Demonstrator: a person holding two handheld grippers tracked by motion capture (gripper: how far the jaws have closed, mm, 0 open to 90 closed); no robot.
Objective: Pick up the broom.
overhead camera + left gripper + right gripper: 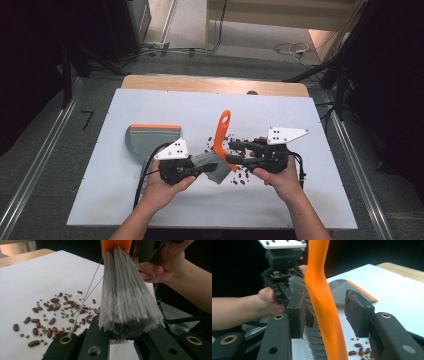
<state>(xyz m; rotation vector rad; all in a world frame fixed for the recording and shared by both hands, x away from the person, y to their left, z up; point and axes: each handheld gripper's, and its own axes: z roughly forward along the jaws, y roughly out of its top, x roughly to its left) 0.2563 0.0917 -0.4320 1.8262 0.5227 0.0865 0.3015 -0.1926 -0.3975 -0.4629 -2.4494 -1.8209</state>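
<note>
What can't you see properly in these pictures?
- Brush bristle tips: left gripper view, tucked behind the black fingers.
- Brush handle top: right gripper view, cut off by the upper edge.
- Dustpan: right gripper view, partly behind the orange handle.
- Small green beans: high view, too tiny.

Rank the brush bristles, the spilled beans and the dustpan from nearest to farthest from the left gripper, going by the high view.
1. Brush bristles, in the left gripper.
2. Beans, just to the right.
3. Dustpan, behind it to the left.
</note>
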